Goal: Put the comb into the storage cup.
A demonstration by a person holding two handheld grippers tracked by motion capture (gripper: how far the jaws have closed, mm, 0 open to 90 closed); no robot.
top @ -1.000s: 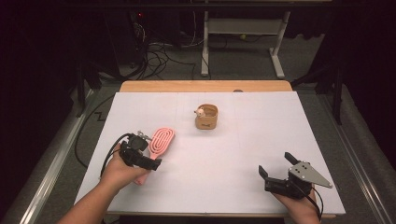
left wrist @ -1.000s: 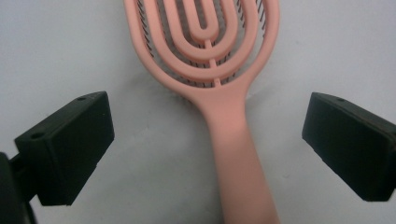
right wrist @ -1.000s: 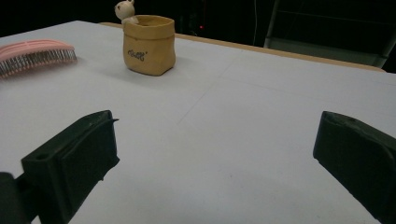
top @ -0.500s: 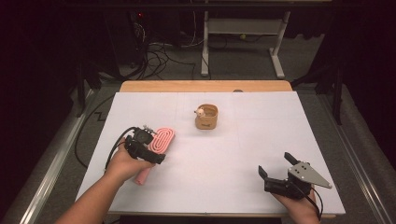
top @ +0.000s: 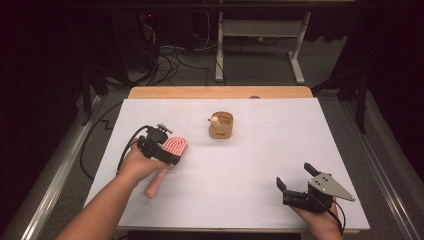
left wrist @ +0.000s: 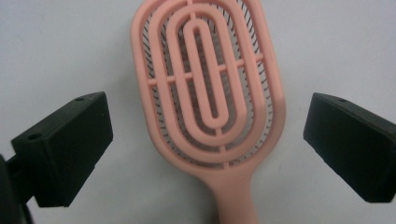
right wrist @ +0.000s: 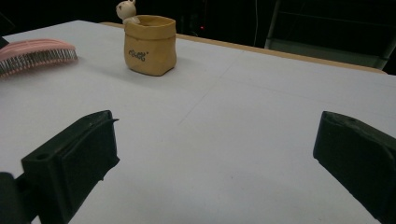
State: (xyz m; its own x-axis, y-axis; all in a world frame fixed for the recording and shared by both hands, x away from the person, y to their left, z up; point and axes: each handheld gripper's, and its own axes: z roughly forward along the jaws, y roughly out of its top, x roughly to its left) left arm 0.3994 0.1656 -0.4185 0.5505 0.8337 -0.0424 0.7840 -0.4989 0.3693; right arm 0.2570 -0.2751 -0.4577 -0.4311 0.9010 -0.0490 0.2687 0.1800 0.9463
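A pink hairbrush (top: pixel 176 145) lies bristles down on the white table at the left, its handle (top: pixel 154 186) pointing toward the person. My left gripper (top: pixel 166 153) hovers over the brush head, open. In the left gripper view its jaws stand wide on either side of the brush head (left wrist: pixel 205 79), not touching it, with the left gripper (left wrist: pixel 208 128) centred above. My right gripper (top: pixel 295 176) rests near the front right edge, open and holding nothing. A tan pouch-shaped cup (top: pixel 221 126) with a small bear figure on its rim stands mid-table.
The right gripper (right wrist: pixel 219 140) looks across bare white table (right wrist: pixel 261 93) toward the cup (right wrist: pixel 149 44) and the brush (right wrist: pixel 32 53). A wooden strip (top: pixel 220 92) borders the far edge. Beyond it are a desk frame and cables on a dark floor.
My left hand has moved forward and slightly right, bringing the gripper from the brush's handle to over its head. The right gripper has stayed still.
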